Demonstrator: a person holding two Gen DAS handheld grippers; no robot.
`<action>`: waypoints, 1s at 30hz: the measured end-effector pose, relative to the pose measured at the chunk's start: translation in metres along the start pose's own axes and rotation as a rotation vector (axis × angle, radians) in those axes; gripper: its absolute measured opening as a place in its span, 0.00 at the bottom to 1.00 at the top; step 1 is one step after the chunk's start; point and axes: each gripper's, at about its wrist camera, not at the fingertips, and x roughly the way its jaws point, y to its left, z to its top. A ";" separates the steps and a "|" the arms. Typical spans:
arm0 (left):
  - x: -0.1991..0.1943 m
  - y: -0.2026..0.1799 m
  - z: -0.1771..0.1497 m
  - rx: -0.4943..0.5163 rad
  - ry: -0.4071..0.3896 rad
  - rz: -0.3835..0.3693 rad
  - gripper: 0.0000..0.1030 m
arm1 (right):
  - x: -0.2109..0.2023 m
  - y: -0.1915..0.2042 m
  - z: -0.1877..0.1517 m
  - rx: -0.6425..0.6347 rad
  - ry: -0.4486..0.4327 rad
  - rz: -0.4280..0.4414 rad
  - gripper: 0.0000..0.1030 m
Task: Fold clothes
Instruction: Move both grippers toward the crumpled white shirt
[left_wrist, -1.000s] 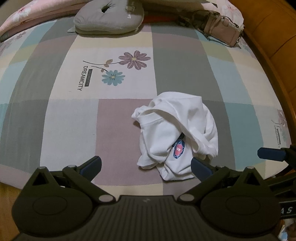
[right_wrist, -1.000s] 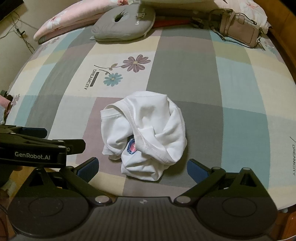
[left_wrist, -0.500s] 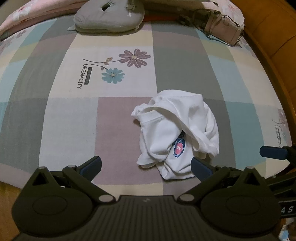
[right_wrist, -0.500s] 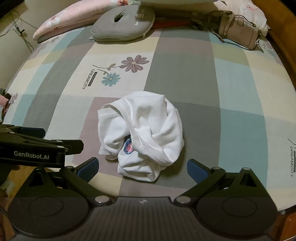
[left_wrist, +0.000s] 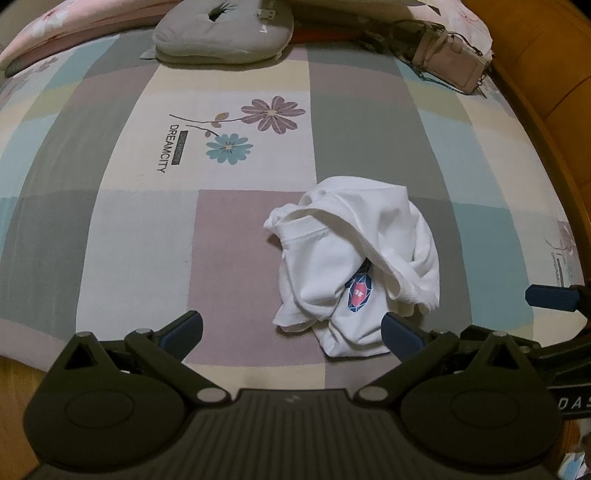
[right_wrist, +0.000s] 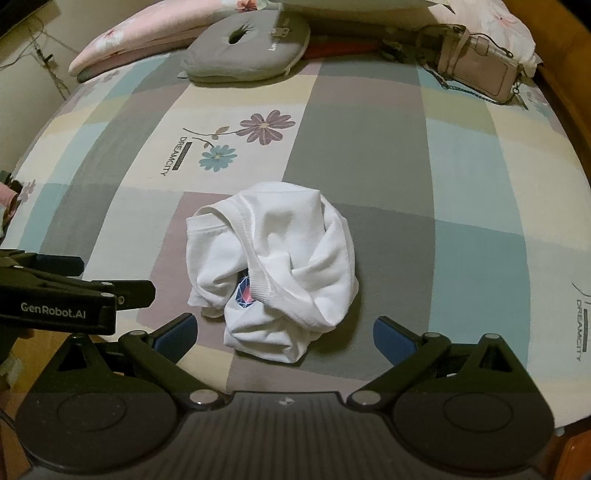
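A crumpled white T-shirt (left_wrist: 354, 258) with a small blue and red logo lies bunched on the patchwork bedspread (left_wrist: 140, 251) near the bed's front edge. My left gripper (left_wrist: 291, 328) hovers just short of it, open, the shirt's lower right part between its blue pads and nothing held. In the right wrist view the same T-shirt (right_wrist: 280, 266) sits centred ahead of my right gripper (right_wrist: 284, 332), which is open wide and empty. The left gripper (right_wrist: 74, 291) shows from the side at the left edge of that view.
A grey cushion (right_wrist: 247, 51) with a hole and a pink floral pillow (right_wrist: 147, 33) lie at the head of the bed. A beige handbag (right_wrist: 480, 70) with a chain rests at the back right. A wooden bed frame (left_wrist: 546, 74) runs along the right side.
Both grippers have crept slightly forward toward the shirt, which now sits a little lower and closer in both views. The shirt itself has not moved.
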 end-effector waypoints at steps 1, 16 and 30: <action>0.000 0.000 0.000 0.000 -0.002 0.000 0.99 | 0.000 0.000 -0.001 -0.004 0.000 0.003 1.00; -0.001 0.001 0.004 0.002 -0.024 0.028 0.99 | 0.003 -0.008 -0.002 -0.068 0.016 0.050 1.00; 0.004 0.004 0.009 0.036 -0.030 0.029 0.99 | 0.009 -0.005 0.000 -0.079 0.012 0.047 1.00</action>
